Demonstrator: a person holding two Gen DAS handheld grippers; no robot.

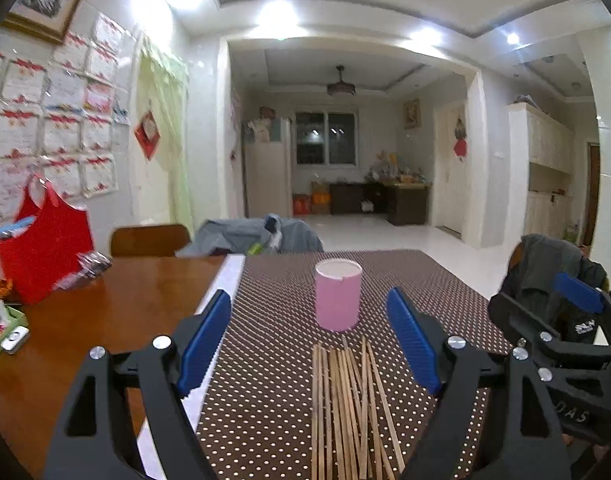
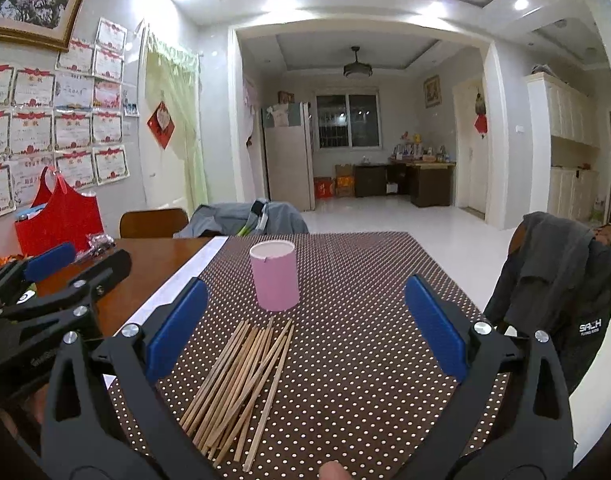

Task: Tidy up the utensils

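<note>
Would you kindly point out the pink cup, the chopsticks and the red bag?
pink cup (image 1: 338,300), left wrist view, on its front wall.
chopsticks (image 2: 241,376), right wrist view, mid-pile.
red bag (image 1: 41,248), left wrist view, on its front face.

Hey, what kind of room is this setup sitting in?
Most likely a home dining area opening onto a living room: a wooden dining table with chairs around it, certificates on the wall, and a fridge further back.

The chopsticks (image 1: 347,412) run off the bottom edge; the pink cup's (image 1: 338,295) inside is hidden.
</note>
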